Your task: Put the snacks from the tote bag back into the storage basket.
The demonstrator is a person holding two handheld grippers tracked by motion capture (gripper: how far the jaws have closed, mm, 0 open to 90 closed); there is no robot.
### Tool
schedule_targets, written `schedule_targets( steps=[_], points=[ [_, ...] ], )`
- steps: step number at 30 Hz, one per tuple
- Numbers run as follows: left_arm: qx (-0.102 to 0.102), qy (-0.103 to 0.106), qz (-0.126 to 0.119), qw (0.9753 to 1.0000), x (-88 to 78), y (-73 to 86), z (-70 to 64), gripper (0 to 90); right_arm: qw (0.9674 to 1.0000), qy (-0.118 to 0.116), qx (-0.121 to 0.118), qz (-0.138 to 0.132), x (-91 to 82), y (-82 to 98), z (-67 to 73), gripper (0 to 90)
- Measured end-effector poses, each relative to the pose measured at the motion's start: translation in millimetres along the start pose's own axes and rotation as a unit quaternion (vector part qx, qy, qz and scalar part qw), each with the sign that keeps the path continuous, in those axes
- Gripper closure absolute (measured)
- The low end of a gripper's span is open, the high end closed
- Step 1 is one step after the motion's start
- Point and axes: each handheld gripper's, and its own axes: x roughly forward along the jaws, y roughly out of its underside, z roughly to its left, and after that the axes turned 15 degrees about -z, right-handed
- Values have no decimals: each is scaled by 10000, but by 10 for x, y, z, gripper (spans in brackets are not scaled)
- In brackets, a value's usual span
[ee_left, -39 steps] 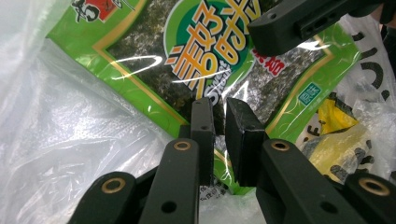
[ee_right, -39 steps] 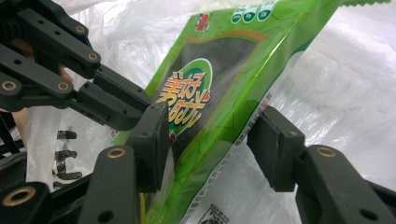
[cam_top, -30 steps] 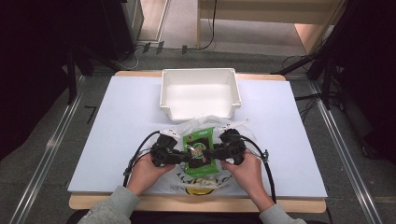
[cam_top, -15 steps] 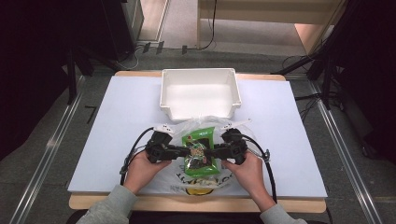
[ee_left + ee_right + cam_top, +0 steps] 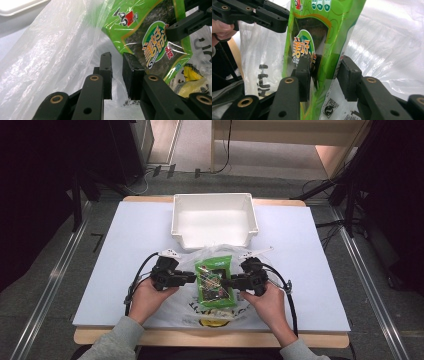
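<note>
Sliding toward the person, the green snack packet (image 5: pixel 214 281) now lies lower on the white plastic bag (image 5: pixel 187 307) than it did a second ago, when it sat up near the bag's gathered mouth beside the white tub (image 5: pixel 214 220). It rests on top of the bag at the near middle of the bench (image 5: pixel 125 235), between the two hands.

The right tongs (image 5: pixel 323 75) have just been closing, with the packet's edge between the jaws; in the right gripper view one pad presses the film while the other stands a little off it, so the grip looks not quite made. The left tongs (image 5: pixel 117 72) are narrowly apart with thin bag film running through the gap, but whether they pinch it I cannot tell.

My reading is that the packet is being secured on the right while the left side works at the bag, likely to open it for loading.

Against the earlier frame, both hands sit slightly nearer the bench's front edge; the tub has not shifted.
</note>
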Motion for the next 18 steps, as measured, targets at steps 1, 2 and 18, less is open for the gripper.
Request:
schedule_targets(
  steps=[1, 2, 18],
  points=[
    [-11, 17, -2, 10000, -4, 1, 1, 780, 10000, -7, 11, -12, -9, -3, -3, 667],
    [-30, 26, 4, 10000, -5, 2, 0, 772, 10000, -21, 17, -26, -21, -7, -8, 674],
    [11, 322, 39, 9995, 10, 23, -45, 612, 9991, -206, 244, -285, -202, -94, 51, 740]
  ],
)
